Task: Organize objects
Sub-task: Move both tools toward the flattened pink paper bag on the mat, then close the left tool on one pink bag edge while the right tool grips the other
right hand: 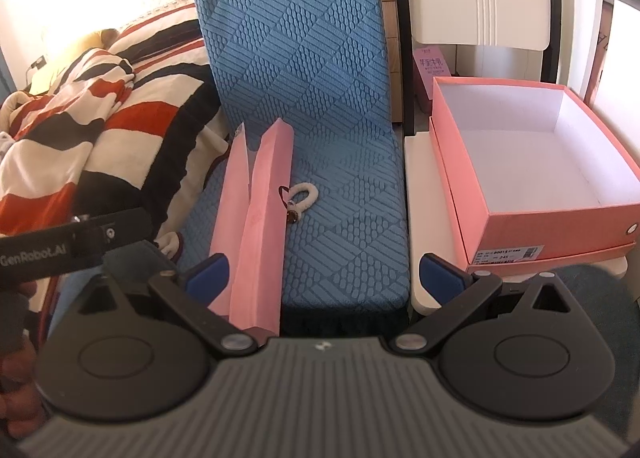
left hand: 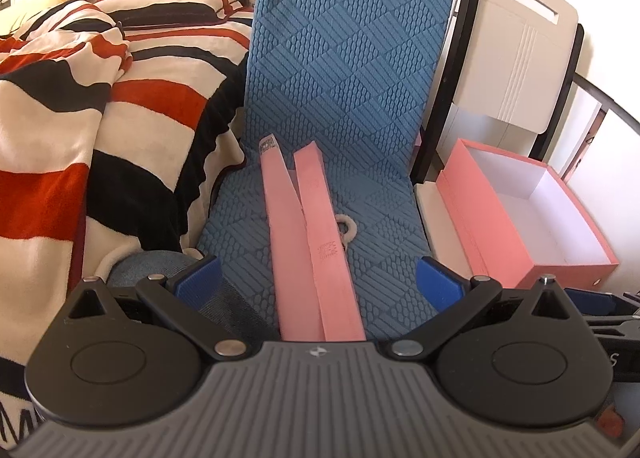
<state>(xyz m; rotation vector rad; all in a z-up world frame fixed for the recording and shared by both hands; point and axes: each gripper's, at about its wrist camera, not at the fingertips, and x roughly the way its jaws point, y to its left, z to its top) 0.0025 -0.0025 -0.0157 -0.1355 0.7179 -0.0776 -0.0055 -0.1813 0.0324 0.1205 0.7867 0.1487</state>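
Hovering wide apart and empty, the left hand-held gripper [left hand: 318, 278] and right hand-held gripper [right hand: 326, 278] are both pointing forward over the near edge of the blue seat cushion [left hand: 352, 58]. The pink box lid [left hand: 312, 242] is lying there lengthwise, the cream hair tie [right hand: 305, 194] just beside it. Lifting the lid carelessly is risking dragging the tie off; the open pink box [right hand: 532, 162] is waiting to the right.
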